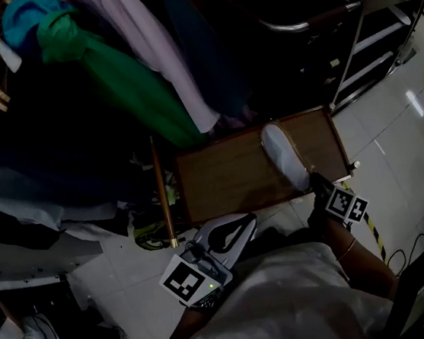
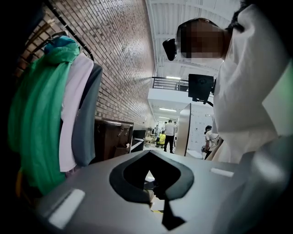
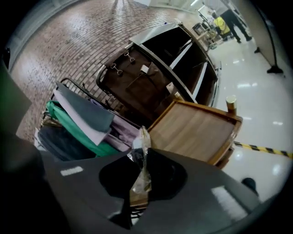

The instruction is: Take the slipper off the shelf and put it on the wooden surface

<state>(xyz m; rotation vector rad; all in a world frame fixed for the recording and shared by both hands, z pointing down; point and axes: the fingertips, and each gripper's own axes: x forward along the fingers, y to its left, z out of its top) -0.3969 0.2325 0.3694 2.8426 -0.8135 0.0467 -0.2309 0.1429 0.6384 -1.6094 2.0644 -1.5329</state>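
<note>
One slipper [image 1: 283, 156] on wooden surface [image 1: 221, 179], pinched by right gripper [image 1: 311, 180].

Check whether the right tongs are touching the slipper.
Touching. The right gripper view shows the right tongs shut on the slipper, its thin edge pinched between the jaws.

Matt wooden surface [image 1: 228, 178], glossy tiled floor [image 1: 401, 134], rough brick wall [image 2: 114, 59].
</note>
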